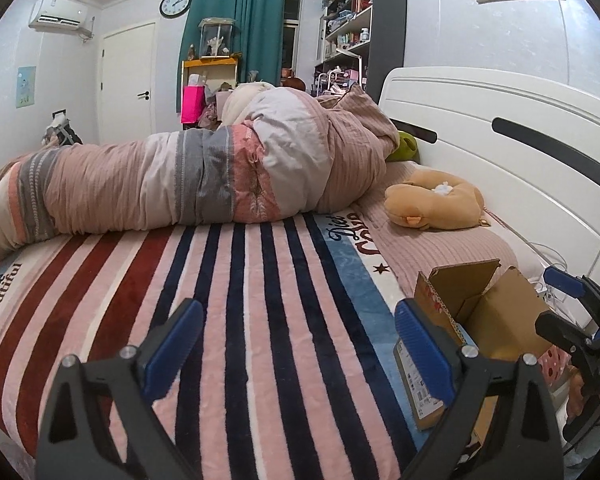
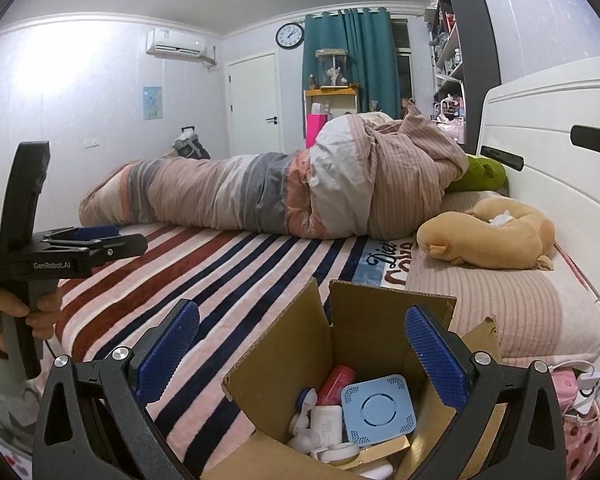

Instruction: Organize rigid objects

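Cardboard box (image 2: 340,364), flaps up, sits near the bed's (image 1: 260,300) edge; right gripper (image 2: 302,354) gapes empty above it, left gripper (image 1: 300,344) wide, empty over bare striped blanket.

I count one open cardboard box (image 2: 352,356) on the bed (image 2: 236,272), and in it one blue square device (image 2: 378,410), one red tube (image 2: 334,384) and several white items (image 2: 326,424) too jumbled for me to number. I hold two grippers, left (image 1: 298,346) and right (image 2: 302,354), and see one tan plush toy (image 2: 488,236), one rolled quilt (image 2: 276,196) and one wall clock (image 2: 290,35).
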Demonstrator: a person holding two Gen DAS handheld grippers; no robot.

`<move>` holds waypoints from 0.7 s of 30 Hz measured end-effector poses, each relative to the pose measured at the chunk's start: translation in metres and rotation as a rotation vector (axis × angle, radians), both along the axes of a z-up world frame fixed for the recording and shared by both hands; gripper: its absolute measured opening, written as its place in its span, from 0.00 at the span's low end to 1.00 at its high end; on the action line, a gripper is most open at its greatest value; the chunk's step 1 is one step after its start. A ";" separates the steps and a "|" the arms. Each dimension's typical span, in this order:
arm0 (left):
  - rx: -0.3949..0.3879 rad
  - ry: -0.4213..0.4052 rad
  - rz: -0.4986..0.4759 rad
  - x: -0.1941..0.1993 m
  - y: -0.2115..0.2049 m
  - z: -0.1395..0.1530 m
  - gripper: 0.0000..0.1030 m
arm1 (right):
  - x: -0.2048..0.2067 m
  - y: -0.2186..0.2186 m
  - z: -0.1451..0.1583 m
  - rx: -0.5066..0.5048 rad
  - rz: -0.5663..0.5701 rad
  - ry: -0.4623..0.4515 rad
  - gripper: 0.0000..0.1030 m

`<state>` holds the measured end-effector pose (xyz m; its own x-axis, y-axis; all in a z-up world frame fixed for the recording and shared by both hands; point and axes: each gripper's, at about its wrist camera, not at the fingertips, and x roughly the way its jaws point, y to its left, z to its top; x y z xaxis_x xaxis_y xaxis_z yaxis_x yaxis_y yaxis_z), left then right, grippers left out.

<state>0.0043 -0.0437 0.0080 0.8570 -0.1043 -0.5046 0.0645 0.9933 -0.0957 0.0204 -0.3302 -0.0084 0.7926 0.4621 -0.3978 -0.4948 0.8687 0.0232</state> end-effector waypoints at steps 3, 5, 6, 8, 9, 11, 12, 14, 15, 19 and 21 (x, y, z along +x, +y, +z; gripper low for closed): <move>0.004 -0.001 0.005 0.001 0.000 0.000 0.93 | 0.000 -0.001 -0.001 0.002 0.006 0.003 1.00; 0.005 -0.001 0.009 0.001 0.001 0.000 0.93 | 0.001 -0.002 -0.001 0.002 0.010 0.004 1.00; 0.006 -0.001 0.010 0.001 0.001 0.000 0.93 | 0.002 -0.002 -0.002 0.001 0.013 0.005 1.00; 0.012 0.001 0.020 0.001 0.001 -0.001 0.93 | 0.003 -0.003 -0.002 0.000 0.014 0.005 1.00; 0.016 0.001 0.023 0.001 0.001 0.000 0.93 | 0.003 -0.003 -0.002 0.001 0.016 0.005 1.00; 0.015 0.002 0.026 0.001 0.001 -0.001 0.93 | 0.003 -0.002 -0.002 0.001 0.014 0.006 1.00; 0.016 0.001 0.027 0.001 0.002 -0.001 0.93 | 0.003 -0.002 -0.002 0.000 0.014 0.005 1.00; 0.021 0.002 0.035 0.001 0.002 -0.001 0.93 | 0.003 -0.002 -0.002 0.001 0.014 0.006 1.00; 0.024 0.003 0.037 0.001 0.002 -0.001 0.93 | 0.003 -0.002 -0.002 0.001 0.014 0.005 1.00; 0.032 0.004 0.047 0.002 0.003 -0.002 0.93 | 0.004 -0.003 -0.004 0.002 0.020 0.009 1.00; 0.033 0.003 0.050 0.002 0.003 -0.002 0.93 | 0.005 -0.002 -0.006 0.000 0.022 0.010 1.00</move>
<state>0.0059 -0.0408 0.0062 0.8594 -0.0442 -0.5093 0.0141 0.9979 -0.0626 0.0257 -0.3326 -0.0140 0.7779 0.4798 -0.4058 -0.5138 0.8574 0.0287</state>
